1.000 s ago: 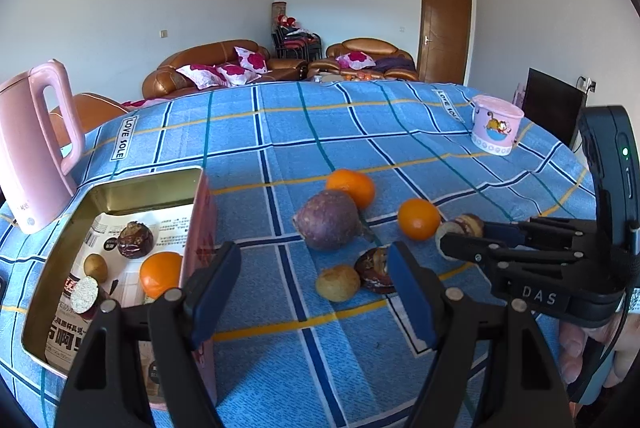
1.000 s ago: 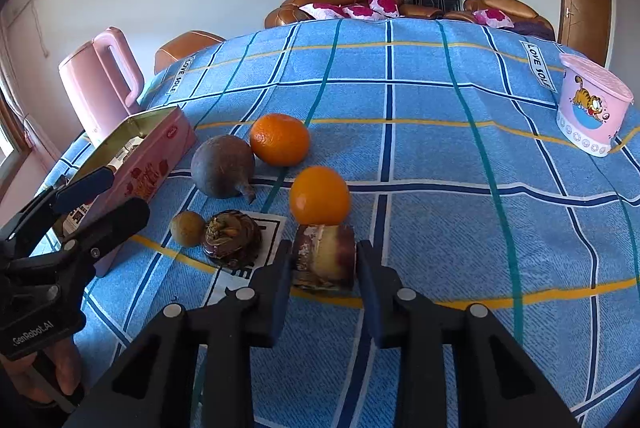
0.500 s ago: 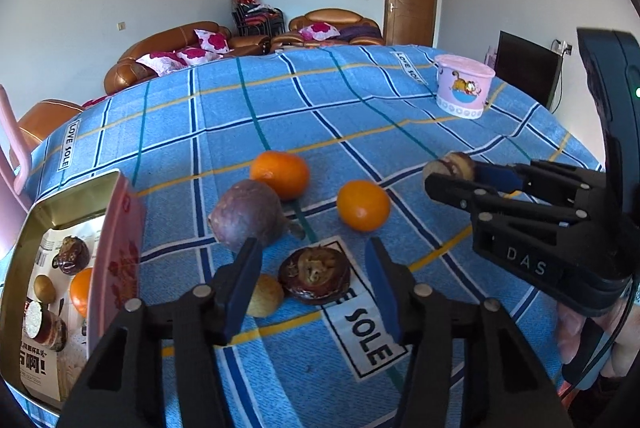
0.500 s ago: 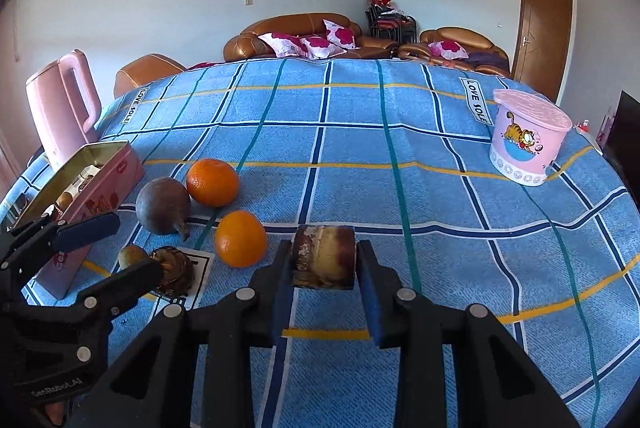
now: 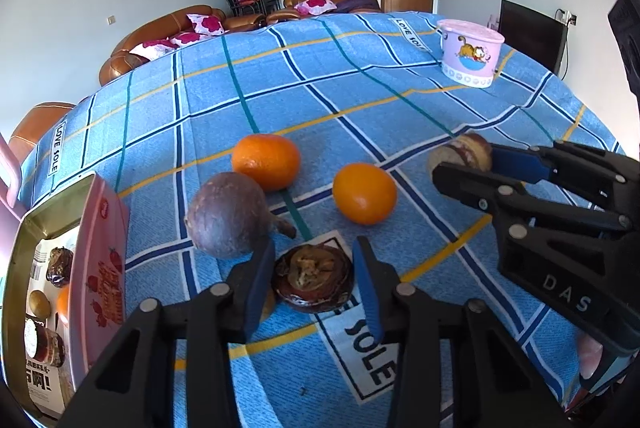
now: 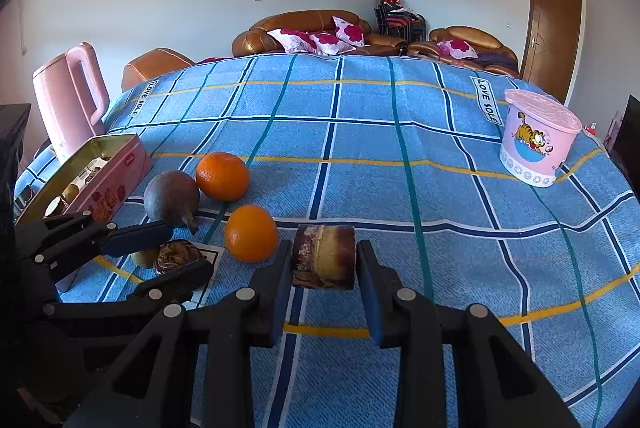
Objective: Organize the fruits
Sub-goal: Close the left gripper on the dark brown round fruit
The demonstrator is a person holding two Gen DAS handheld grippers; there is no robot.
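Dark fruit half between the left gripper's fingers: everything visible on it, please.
The dark fruit half is a round, glossy dark-brown shell, cut face up, filled with shrivelled tan-brown pulp. It lies flat on the blue checked cloth, at a white printed label. The left gripper straddles it; its jaws have just been closing, and whether the pads already touch it is unclear. A small tan fruit sits beside it, and a purple fruit lies just beyond.

small fruit (image 5: 267,302) mostly hidden behind left tool (image 5: 314,278), pink kettle (image 5: 9,170) cropped
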